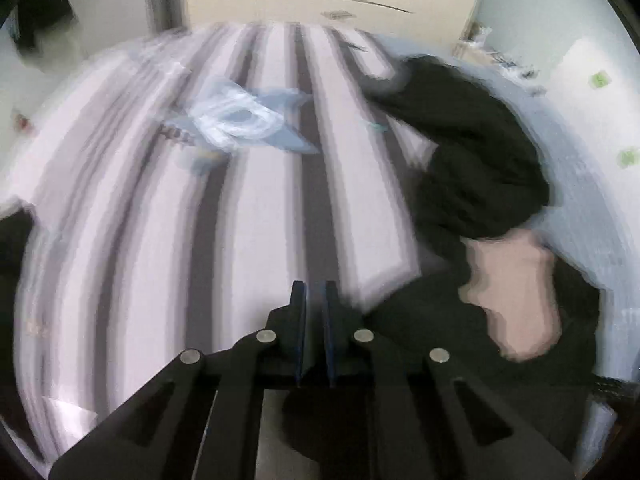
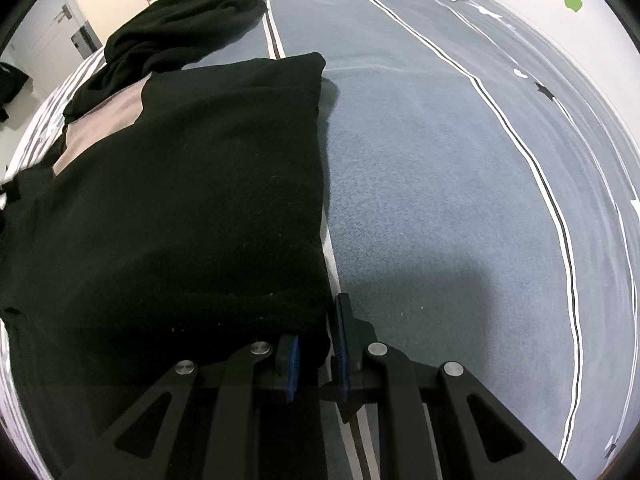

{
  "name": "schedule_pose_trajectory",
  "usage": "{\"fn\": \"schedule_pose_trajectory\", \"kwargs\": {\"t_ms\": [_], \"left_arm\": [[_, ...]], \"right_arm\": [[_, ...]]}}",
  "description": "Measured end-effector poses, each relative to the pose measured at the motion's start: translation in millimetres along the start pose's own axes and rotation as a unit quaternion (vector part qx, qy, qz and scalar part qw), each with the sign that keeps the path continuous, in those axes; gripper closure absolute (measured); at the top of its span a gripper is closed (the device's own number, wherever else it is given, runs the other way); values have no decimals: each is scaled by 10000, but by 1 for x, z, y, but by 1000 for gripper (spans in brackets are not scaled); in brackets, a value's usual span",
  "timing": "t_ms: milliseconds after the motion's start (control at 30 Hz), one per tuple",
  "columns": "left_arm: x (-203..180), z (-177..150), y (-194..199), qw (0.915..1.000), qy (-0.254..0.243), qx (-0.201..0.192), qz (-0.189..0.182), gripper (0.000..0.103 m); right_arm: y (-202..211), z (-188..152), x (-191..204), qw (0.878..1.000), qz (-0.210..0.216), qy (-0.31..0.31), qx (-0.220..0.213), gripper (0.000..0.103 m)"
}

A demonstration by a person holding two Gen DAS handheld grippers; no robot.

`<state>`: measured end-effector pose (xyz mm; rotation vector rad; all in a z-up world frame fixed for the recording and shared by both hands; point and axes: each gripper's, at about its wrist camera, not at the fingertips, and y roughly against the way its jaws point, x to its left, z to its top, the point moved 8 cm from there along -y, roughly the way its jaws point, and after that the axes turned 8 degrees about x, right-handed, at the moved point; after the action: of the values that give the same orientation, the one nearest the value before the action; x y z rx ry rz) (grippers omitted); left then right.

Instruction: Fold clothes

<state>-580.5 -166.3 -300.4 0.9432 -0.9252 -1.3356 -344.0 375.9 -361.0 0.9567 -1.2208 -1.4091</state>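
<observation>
Black garment [image 2: 192, 208] lies spread flat on the bed [image 2: 440, 184], a pinkish-tan patch [image 2: 104, 124] showing at its far left part. Its near right corner sits between the blue pads of the right tool [image 2: 318, 356], which pinches that corner; the pads stand a little apart with dark fabric filling the gap. Garment's right edge runs along a white stripe on the grey-blue bedcover. A second heap of black clothes [image 2: 180, 28] lies farther back on the bed, touching the spread garment's far end.

Left wrist view is heavily motion-blurred. Left tool [image 1: 316, 312] has its pads pressed nearly together with only a thin slit between them; nothing visible between them. It hangs over the striped white-and-grey part of the bedcover [image 1: 160, 248], the black garment with its pinkish patch [image 1: 516, 296] just to its right. Crumpled clear plastic [image 1: 236, 120] lies farther out on the stripes. Green apple sticker [image 2: 573, 0] on the wall at far right.
</observation>
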Motion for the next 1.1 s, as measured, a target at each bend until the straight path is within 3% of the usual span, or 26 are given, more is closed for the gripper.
{"fn": "schedule_pose_trajectory", "kwargs": {"t_ms": [67,133,200,300,400,467,500,533,600,700,800,867,967,1100], "left_arm": [[26,2,-20,9971,593,479,48,95],[33,4,-27,9929,944,648,-309,92],[15,9,-27,9933,667,649,-691,80],[-29,12,-34,9929,-127,784,-884,55],[-59,5,-50,9889,-569,1054,-883,50],[-66,1,-63,9889,-803,1167,-442,53],[-69,-1,-68,9884,-892,1179,-347,64],[-73,-2,-69,9884,-931,1124,-416,82],[-76,-1,-67,9898,-931,970,-473,101],[-72,12,-59,9945,-746,646,-349,102],[-46,52,-45,9999,-80,48,60,103],[-33,62,-45,9999,127,84,61,103],[-25,62,-40,9997,-57,218,-27,103],[-24,25,-17,9974,-7,505,-519,92]], "right_arm": [[0,-1,-2,10000,-15,10,5,91],[0,0,-3,10000,-23,8,5,91],[0,0,-3,10000,-31,3,3,91],[-1,0,-2,10000,-44,-6,-1,91],[-1,0,-2,10000,-56,-14,-4,91],[-1,0,-2,10000,-64,-19,-6,91],[-2,0,-1,10000,-68,-22,-7,91],[-2,0,-1,10000,-70,-25,-9,91],[-3,0,-1,10000,-68,-30,-11,91],[-4,1,0,10000,-66,-37,-14,91],[-5,1,1,10000,-65,-44,-17,91],[-6,2,1,10000,-63,-49,-19,91],[-7,2,2,10000,-61,-56,-22,91],[-8,3,2,9999,-52,-86,-14,91]]}}
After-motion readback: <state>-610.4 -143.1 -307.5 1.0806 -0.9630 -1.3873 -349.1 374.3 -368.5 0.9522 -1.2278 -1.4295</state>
